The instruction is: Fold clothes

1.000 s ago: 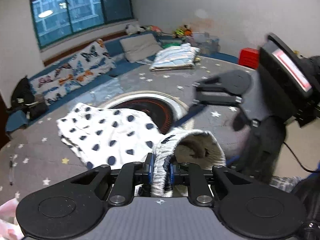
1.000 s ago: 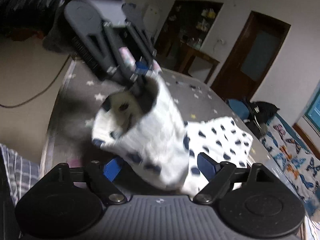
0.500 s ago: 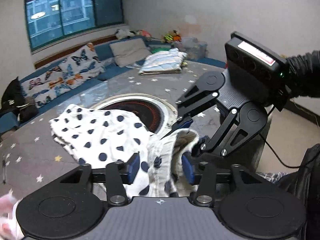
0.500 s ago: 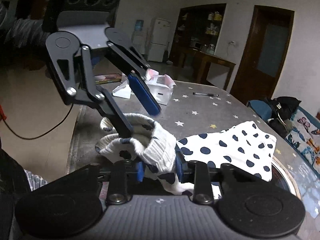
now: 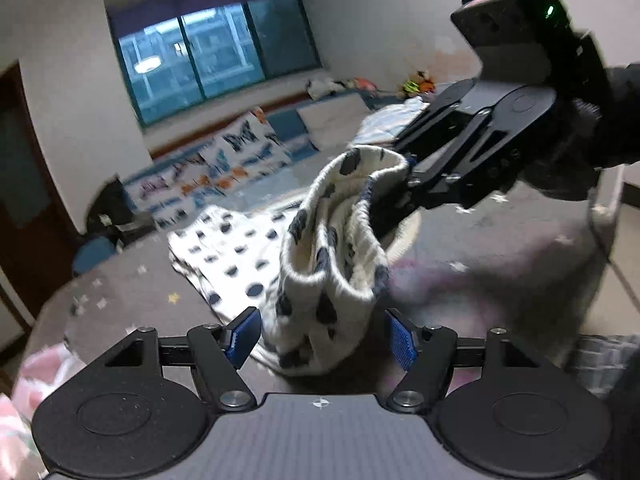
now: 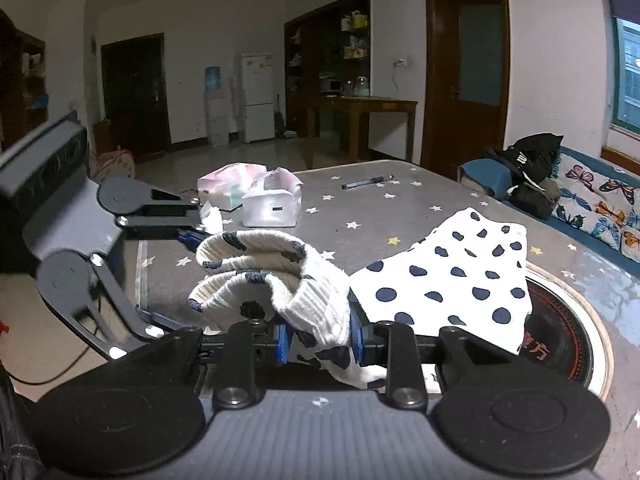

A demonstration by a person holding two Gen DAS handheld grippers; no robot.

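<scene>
My right gripper (image 6: 318, 340) is clamped on the ribbed waistband of the polka-dot garment (image 6: 448, 276), while my left gripper (image 5: 320, 338) stands spread wide, holding nothing, cloth between its fingers. I'd re-grip farther along the band before pulling flat. The white, navy-spotted garment trails onto the starred table (image 6: 360, 208), beside the round hotplate (image 6: 568, 340).

The right gripper (image 6: 319, 338) pinches the polka-dot garment's (image 6: 444, 280) ribbed hem (image 6: 280, 276); the left gripper (image 6: 188, 236), at nine o'clock, touches the hem's far end above the star-patterned table (image 6: 360, 208).
</scene>
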